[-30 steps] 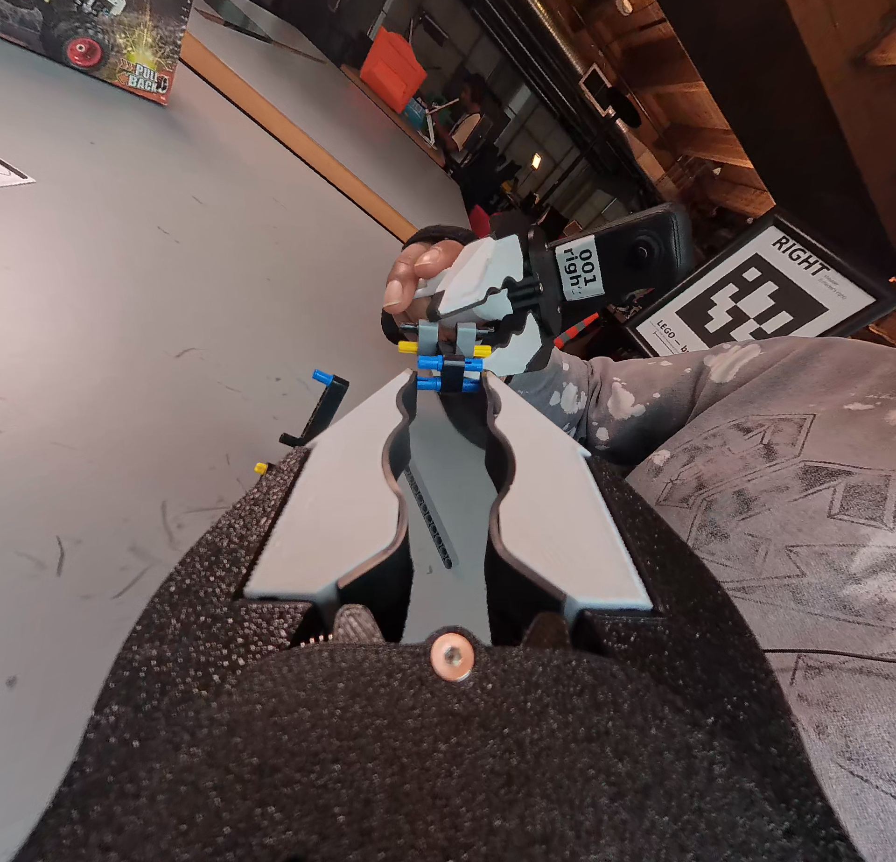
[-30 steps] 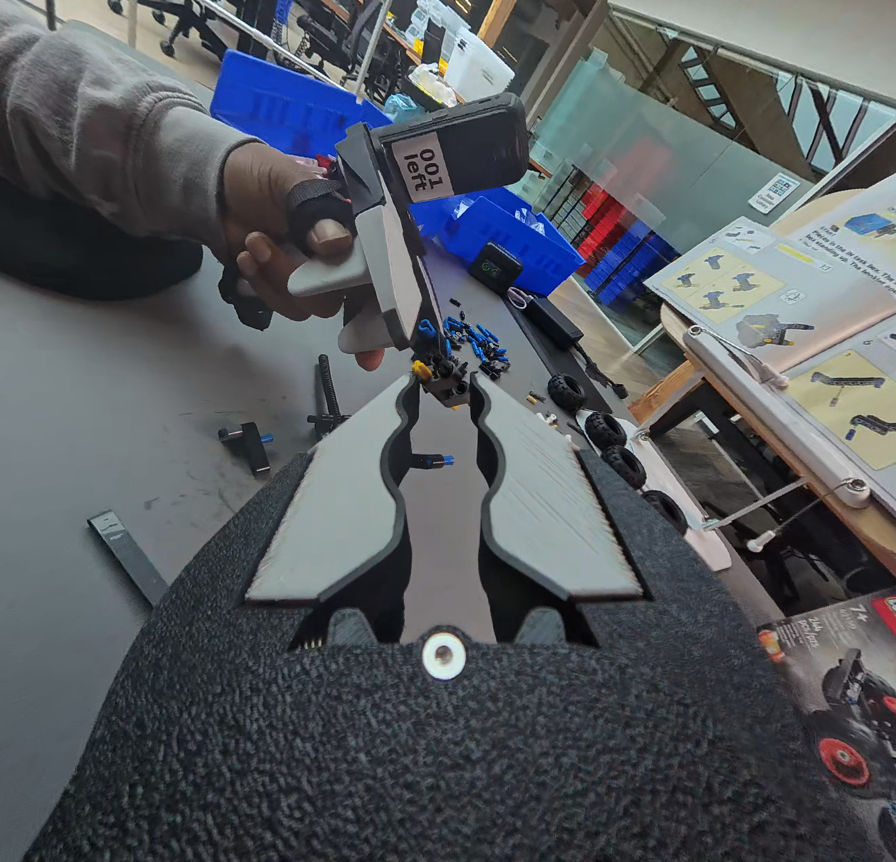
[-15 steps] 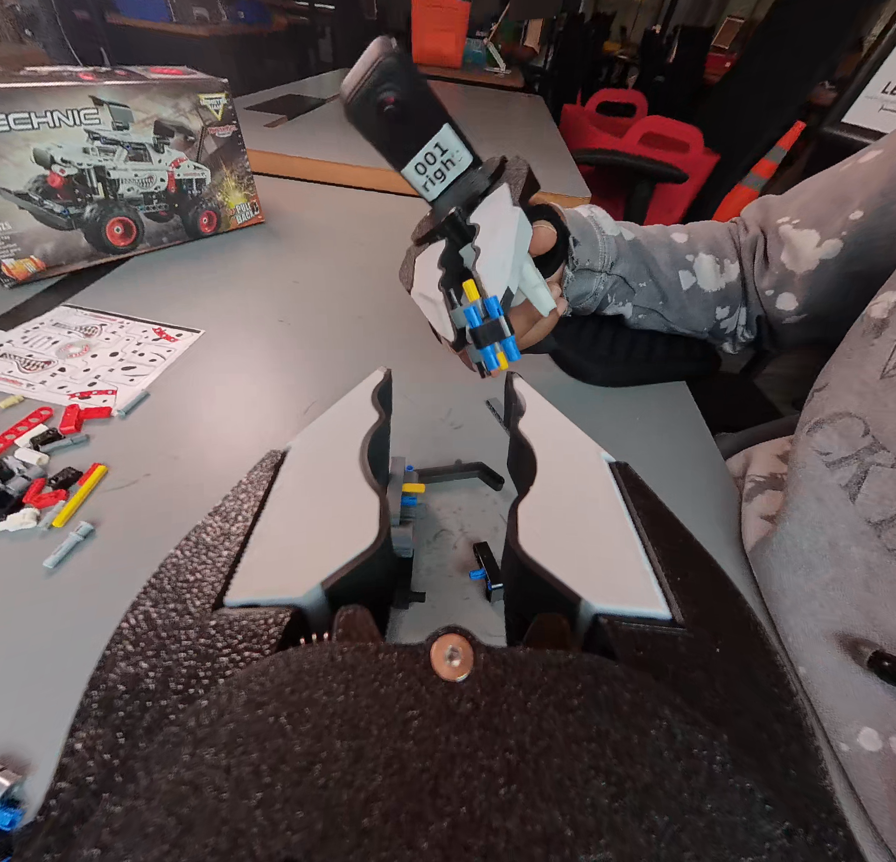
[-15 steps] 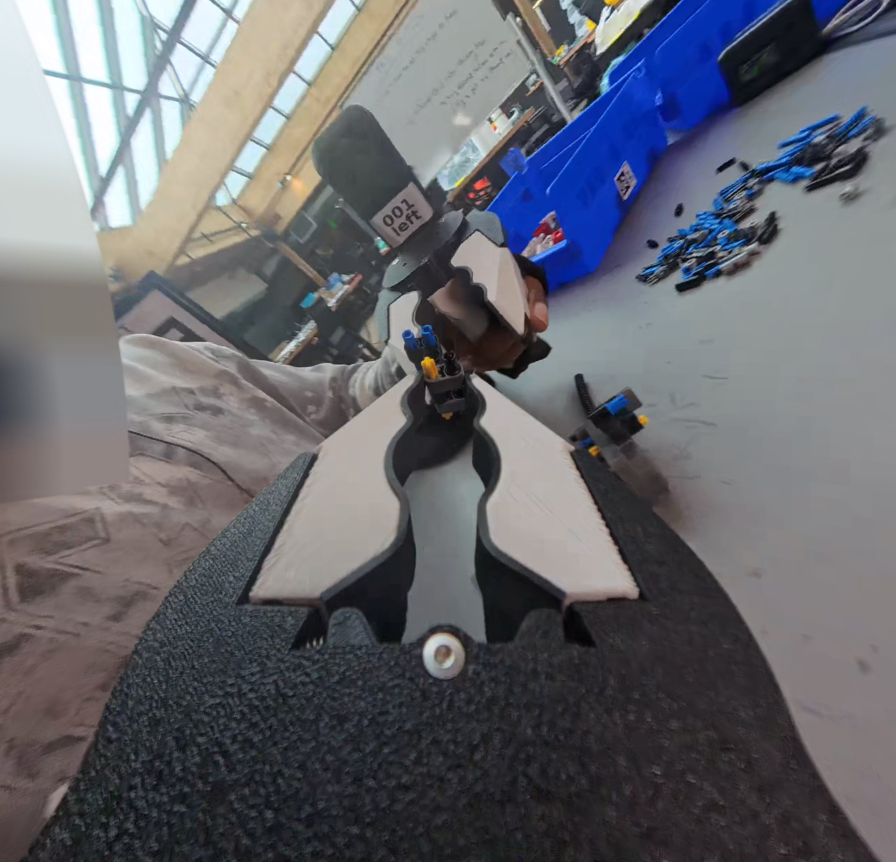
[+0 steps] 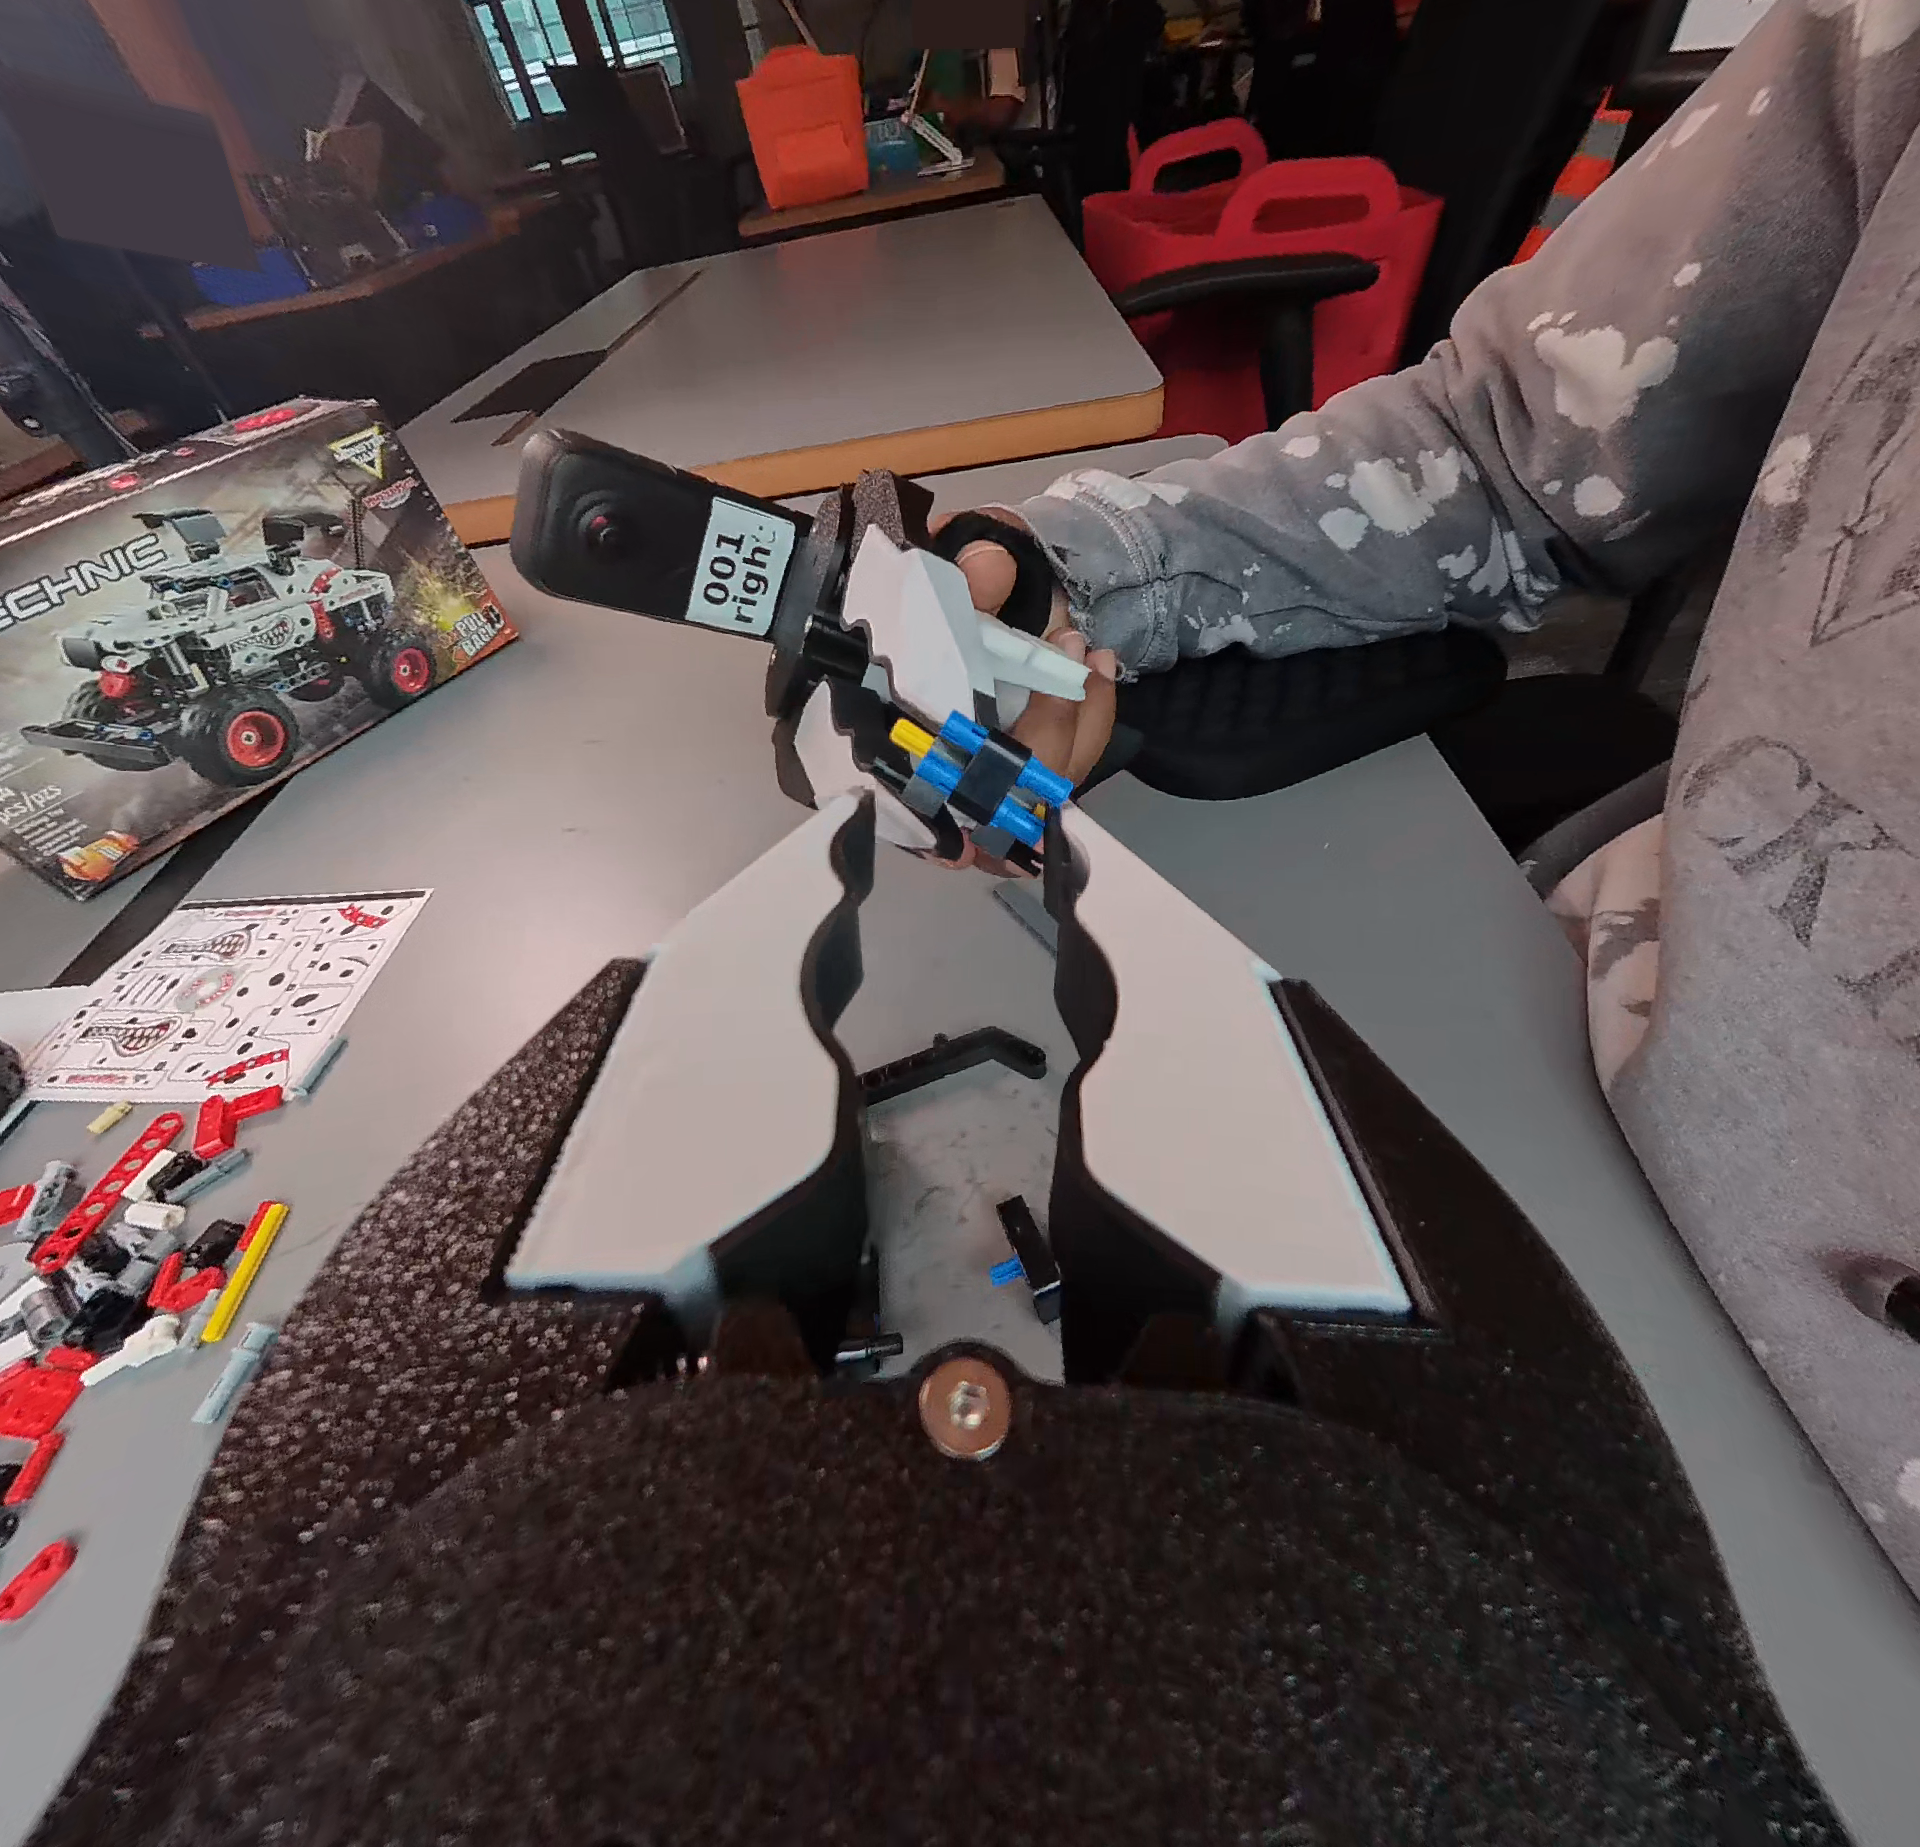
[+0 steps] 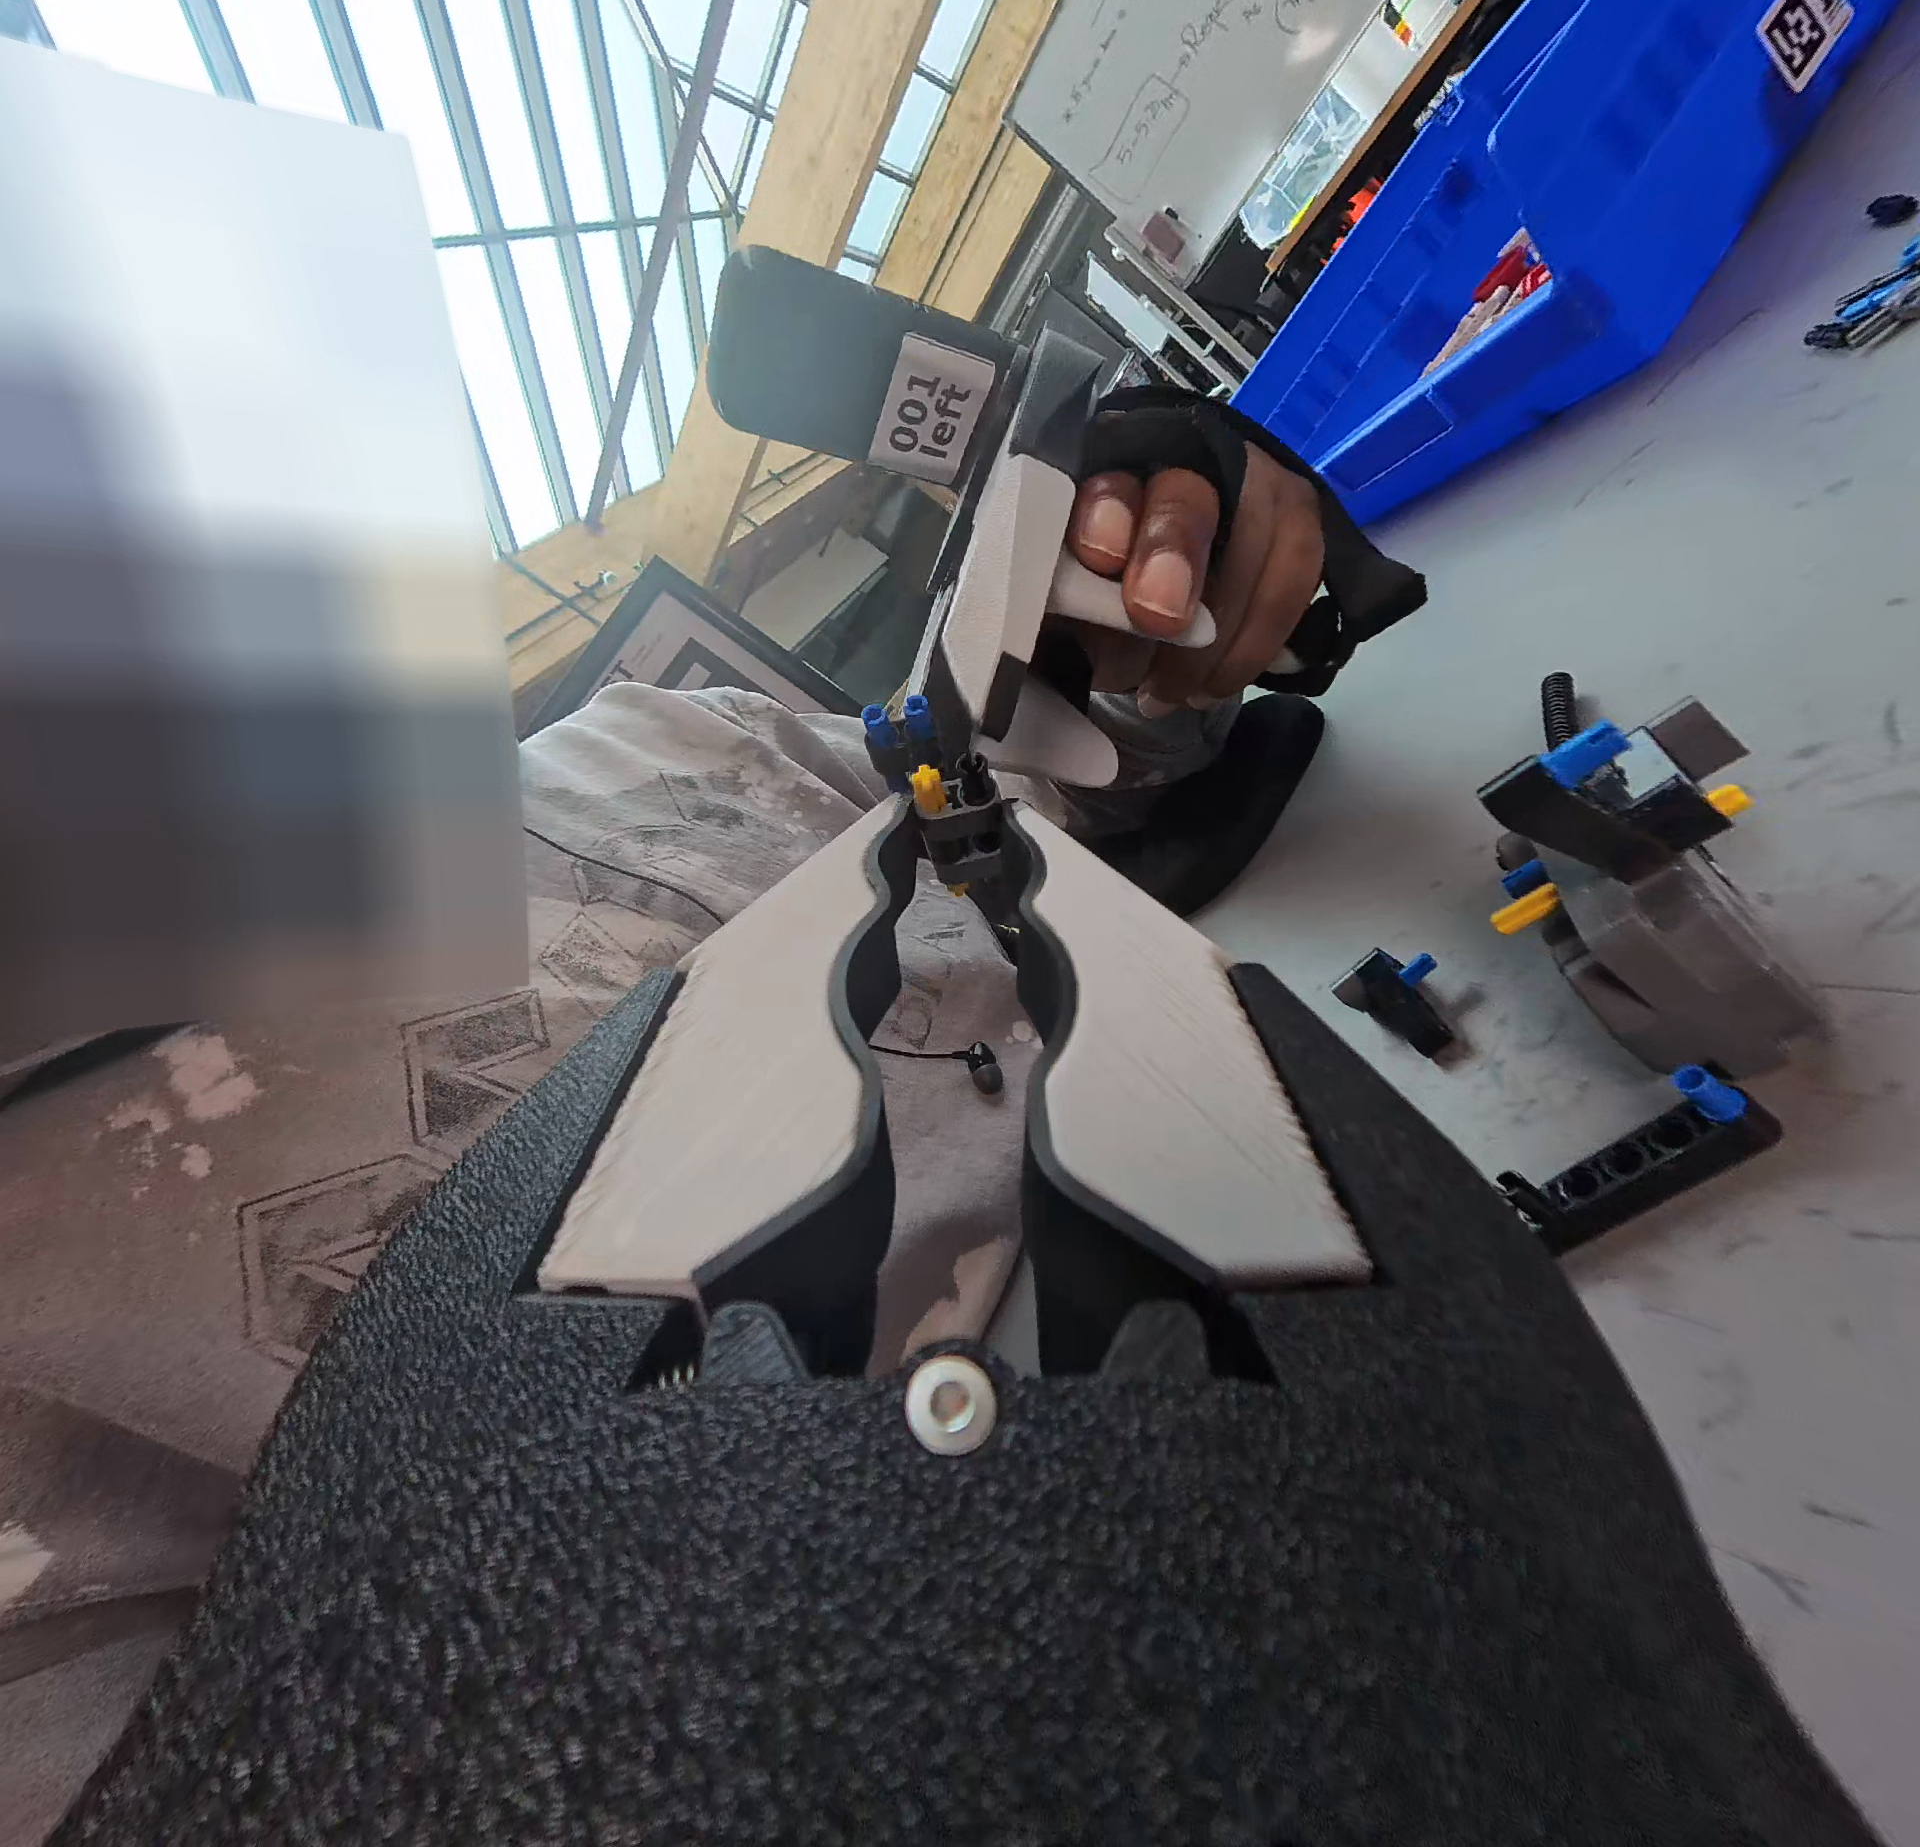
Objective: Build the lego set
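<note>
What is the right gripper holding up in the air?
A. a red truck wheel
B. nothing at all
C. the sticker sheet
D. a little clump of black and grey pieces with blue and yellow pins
D: the right gripper is pinched on a small black and grey assembly with blue and yellow pins, held up off the table, close to the tips of the open left gripper.

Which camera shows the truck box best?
The left wrist view: the truck box stands on the grey table, far left, picture side facing the camera. The right wrist view does not show it at all.
</note>
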